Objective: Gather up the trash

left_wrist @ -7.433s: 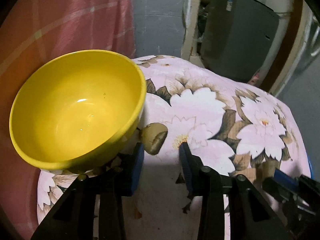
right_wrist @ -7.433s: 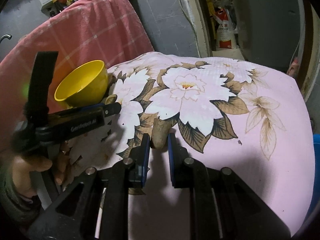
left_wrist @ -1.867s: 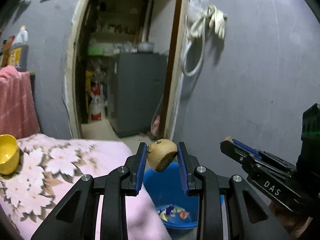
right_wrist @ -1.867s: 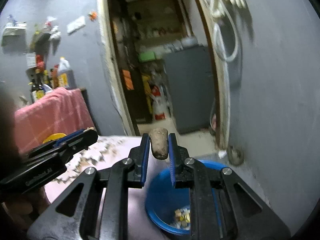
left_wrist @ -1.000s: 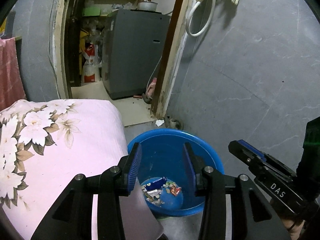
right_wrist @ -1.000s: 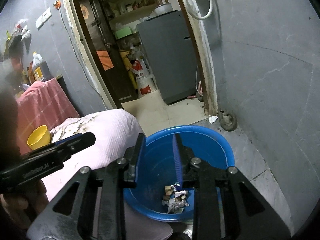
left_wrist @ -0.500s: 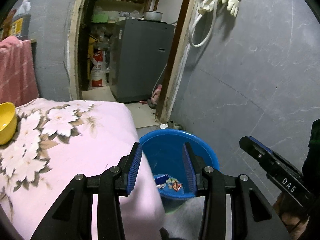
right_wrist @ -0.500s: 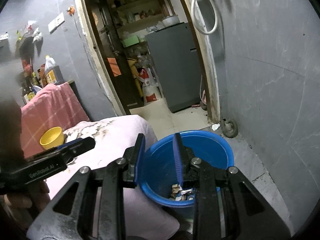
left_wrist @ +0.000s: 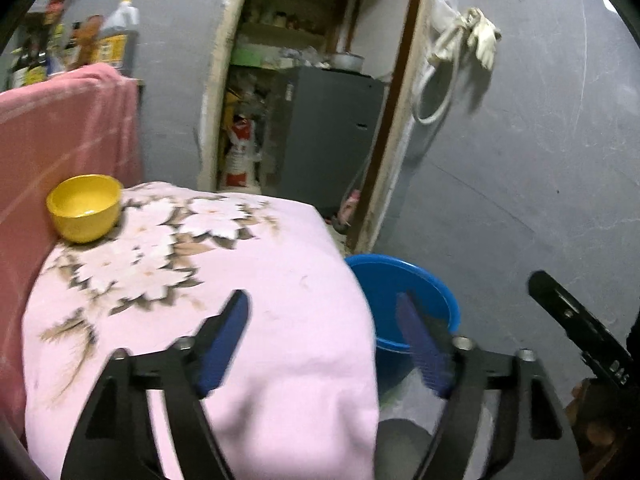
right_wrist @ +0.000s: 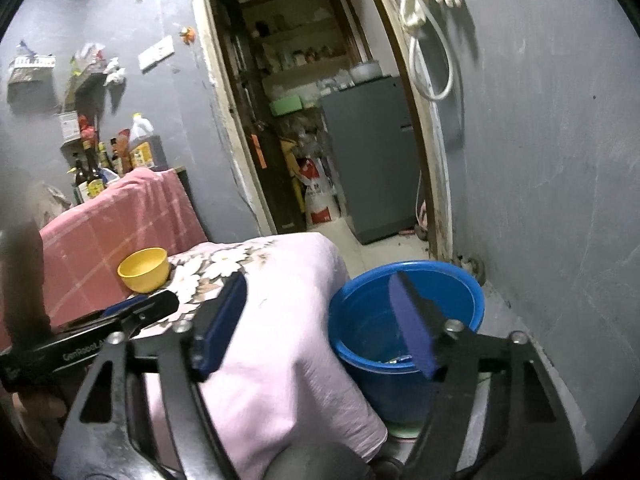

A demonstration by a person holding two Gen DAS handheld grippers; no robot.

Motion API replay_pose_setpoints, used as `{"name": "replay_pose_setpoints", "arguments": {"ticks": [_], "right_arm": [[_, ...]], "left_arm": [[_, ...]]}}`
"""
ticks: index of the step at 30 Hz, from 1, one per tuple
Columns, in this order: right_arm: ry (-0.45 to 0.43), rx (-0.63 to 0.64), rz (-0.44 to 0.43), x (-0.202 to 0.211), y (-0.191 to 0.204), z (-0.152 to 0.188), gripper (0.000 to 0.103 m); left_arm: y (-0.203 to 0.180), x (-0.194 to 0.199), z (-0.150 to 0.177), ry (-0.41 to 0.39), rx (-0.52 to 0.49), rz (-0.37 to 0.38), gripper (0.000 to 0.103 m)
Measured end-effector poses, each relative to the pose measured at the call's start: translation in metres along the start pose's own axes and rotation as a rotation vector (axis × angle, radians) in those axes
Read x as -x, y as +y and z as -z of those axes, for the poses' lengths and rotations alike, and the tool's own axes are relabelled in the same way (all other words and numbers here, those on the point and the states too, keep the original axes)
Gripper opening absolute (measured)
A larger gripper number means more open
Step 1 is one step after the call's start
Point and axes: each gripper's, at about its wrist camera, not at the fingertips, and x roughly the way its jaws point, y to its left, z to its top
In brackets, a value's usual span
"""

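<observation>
Both claws hang spread wide and empty above a worktop draped in a pink floral cloth (left_wrist: 280, 280). In the left wrist view, the left claw (left_wrist: 324, 344) has its blue pads far apart, one over the cloth's near edge, the other over the rim of a blue bucket (left_wrist: 436, 300) at 3 o'clock. The right claw (right_wrist: 316, 324), in its own view, is likewise splayed, one pad above the cloth and the other in front of the bucket's mouth. A corner of the right claw's black body shows at 4 o'clock in the left view; the left claw's body, held by a hand at the frame's edge, juts in at 8 o'clock in the right view.

The bucket stands on the grey floor just beside the worktop's corner, and scraps of trash (right_wrist: 394, 359) lie at its bottom, barely seen past the pad. Farther off, at 10 o'clock on the cloth, sits a yellow bowl (left_wrist: 84, 208), against a pink checked towel (left_wrist: 64, 128). Behind that, bottles (right_wrist: 100, 168) crowd a shelf on the grey wall. At 12 o'clock an open doorway shows a grey fridge (left_wrist: 328, 136), with cluttered shelves above it and a sack beside it. A white hose and glove (left_wrist: 476, 40) hang on the wall at 1 o'clock.
</observation>
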Motion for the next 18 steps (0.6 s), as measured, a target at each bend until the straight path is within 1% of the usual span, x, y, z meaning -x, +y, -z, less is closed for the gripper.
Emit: {"name": "replay_pose_setpoints", "arguments": {"ticks": [1, 2, 9, 13, 18], "right_arm": [[-0.008, 0.007, -0.003, 0.005, 0.004, 0.002, 0.091], [-0.014, 0.014, -0.005, 0.01, 0.007, 0.005, 0.093], [-0.043, 0.037, -0.006, 0.038, 0.028, 0.022, 0.103], [-0.068, 0.043, 0.015, 0.055, 0.035, 0.034, 0.103], [-0.098, 0.09, 0.043, 0.072, 0.049, 0.047, 0.103]], "left_arm": [[0.005, 0.01, 0.004, -0.017, 0.02, 0.004, 0.084], [0.01, 0.018, 0.007, -0.025, 0.031, 0.007, 0.086], [0.021, 0.061, 0.026, -0.069, 0.014, -0.033, 0.09], [0.02, 0.088, 0.041, -0.126, -0.022, -0.051, 0.094], [0.022, 0.109, 0.057, -0.173, -0.065, -0.07, 0.095]]}}
